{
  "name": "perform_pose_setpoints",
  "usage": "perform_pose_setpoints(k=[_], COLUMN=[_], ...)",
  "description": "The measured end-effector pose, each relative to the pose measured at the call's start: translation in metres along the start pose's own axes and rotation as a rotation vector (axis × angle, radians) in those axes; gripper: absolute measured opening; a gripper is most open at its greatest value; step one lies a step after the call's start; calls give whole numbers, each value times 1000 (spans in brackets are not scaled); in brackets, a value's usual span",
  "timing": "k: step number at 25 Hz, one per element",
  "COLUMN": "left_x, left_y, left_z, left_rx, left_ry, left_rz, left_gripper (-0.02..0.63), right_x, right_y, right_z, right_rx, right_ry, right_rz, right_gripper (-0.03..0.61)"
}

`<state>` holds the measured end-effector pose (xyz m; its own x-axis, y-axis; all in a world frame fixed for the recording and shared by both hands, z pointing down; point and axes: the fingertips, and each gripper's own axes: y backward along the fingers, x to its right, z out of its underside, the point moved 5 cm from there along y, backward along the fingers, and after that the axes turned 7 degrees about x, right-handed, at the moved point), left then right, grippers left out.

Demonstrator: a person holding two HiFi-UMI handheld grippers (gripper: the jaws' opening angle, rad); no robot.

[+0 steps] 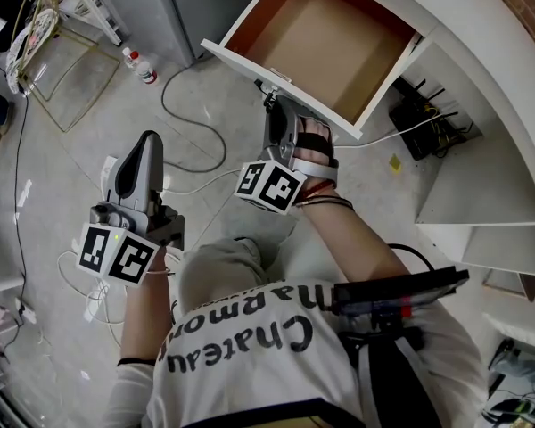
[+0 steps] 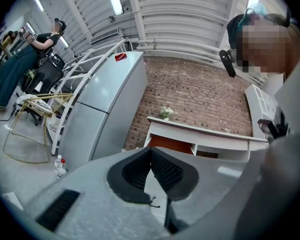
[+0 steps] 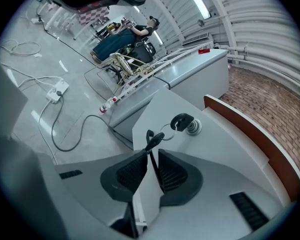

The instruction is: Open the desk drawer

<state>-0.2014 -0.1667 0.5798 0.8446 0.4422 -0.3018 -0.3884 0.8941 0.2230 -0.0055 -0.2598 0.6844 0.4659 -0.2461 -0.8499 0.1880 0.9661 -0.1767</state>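
The white desk drawer (image 1: 281, 86) stands pulled out of the desk (image 1: 481, 69), its brown inside bare. My right gripper (image 1: 275, 107) is at the drawer's front panel, shut on the panel's edge. In the right gripper view the pads (image 3: 135, 171) pinch the thin white edge of the drawer front (image 3: 220, 149). A black key (image 3: 183, 120) sits in the lock just beyond, with a second key (image 3: 153, 139) hanging from its ring. My left gripper (image 1: 148, 148) hangs apart over the floor, shut and holding nothing. In the left gripper view my left gripper (image 2: 151, 151) points toward the desk (image 2: 205, 134).
Cables (image 1: 192, 119) and a power strip (image 3: 56, 92) lie on the grey floor. Two bottles (image 1: 141, 66) stand by a grey cabinet (image 2: 107, 104). A wire chair (image 1: 67, 74) is at the left. A black box with wires (image 1: 428, 123) sits under the desk. A person (image 2: 25, 64) stands far off.
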Motion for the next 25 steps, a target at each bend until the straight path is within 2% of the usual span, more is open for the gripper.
perform_pose_setpoints(k=[14,20,23,25], left_x=[3,-1,0,1], left_y=[2,-9,-23,-30], left_z=[10,22,24,23], left_rx=[-23,-51,-63,-72], left_ry=[-7,-4,5,44], left_rz=[-6,16,39,48], left_gripper=[15,15,15,15], right_x=[-5,-5,-4,-6], right_y=[0,2,1,4], right_z=[5,5,7,9], right_rx=[13,27,21,-1], right_ry=[22,21,15,23], right_rz=[10,15,-10,-48], right_gripper=[58,60,76,106])
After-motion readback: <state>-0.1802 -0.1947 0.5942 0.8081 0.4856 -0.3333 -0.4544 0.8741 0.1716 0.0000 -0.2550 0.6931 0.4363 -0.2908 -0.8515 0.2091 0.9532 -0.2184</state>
